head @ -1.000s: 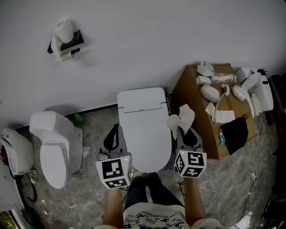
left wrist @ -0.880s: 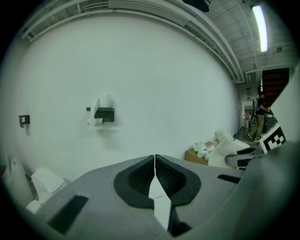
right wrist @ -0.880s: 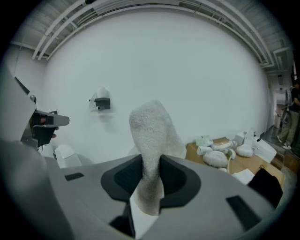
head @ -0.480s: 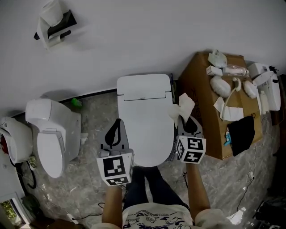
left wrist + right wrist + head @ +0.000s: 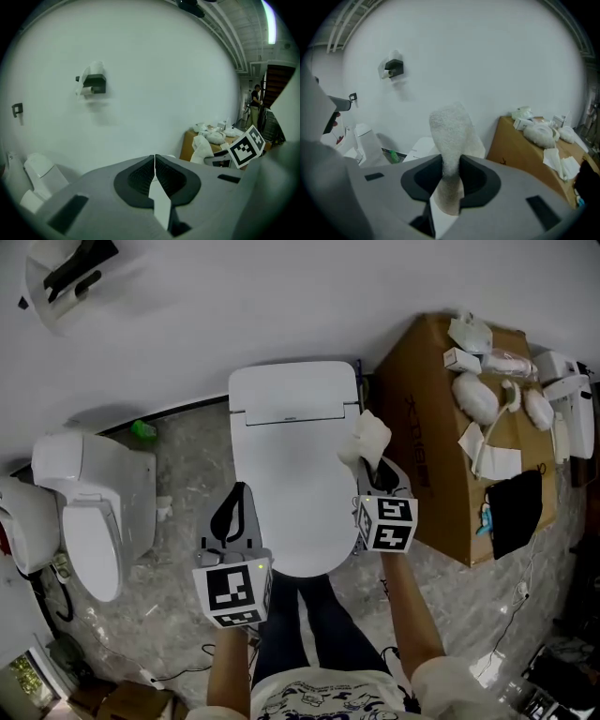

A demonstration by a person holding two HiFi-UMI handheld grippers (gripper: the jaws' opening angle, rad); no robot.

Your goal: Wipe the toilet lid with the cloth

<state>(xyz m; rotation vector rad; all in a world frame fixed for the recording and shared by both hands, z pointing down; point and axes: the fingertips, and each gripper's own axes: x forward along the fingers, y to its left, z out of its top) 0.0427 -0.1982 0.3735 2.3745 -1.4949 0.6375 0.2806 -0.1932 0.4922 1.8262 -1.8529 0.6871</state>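
Head view is the only one that gives you the whole layout: toilet lid (image 5: 291,474) shut in the middle, second toilet (image 5: 89,512) off to its left, cardboard box (image 5: 422,437) with white bits on top at the right. It won't settle the jaws though; the gripper views do that. The left gripper view also picks up the paper holder (image 5: 93,83) square on the wall and a person (image 5: 255,98) far off at the right edge, neither of which you get properly from above.

Versus half a second ago: your right gripper (image 5: 373,467) has come in from just off the lid's right side to sit over that right edge, nearer the hinge end; the box has swung round in frame too, so your head moved as well. Your left gripper (image 5: 236,498) has stayed by the lid's left edge.

Jaws: the right pair is clamped narrow on the cloth (image 5: 449,136), most of it poking up past the tips, a bit hanging behind; can't tell if it touches the lid yet. The left pair is pressed together, nothing between.
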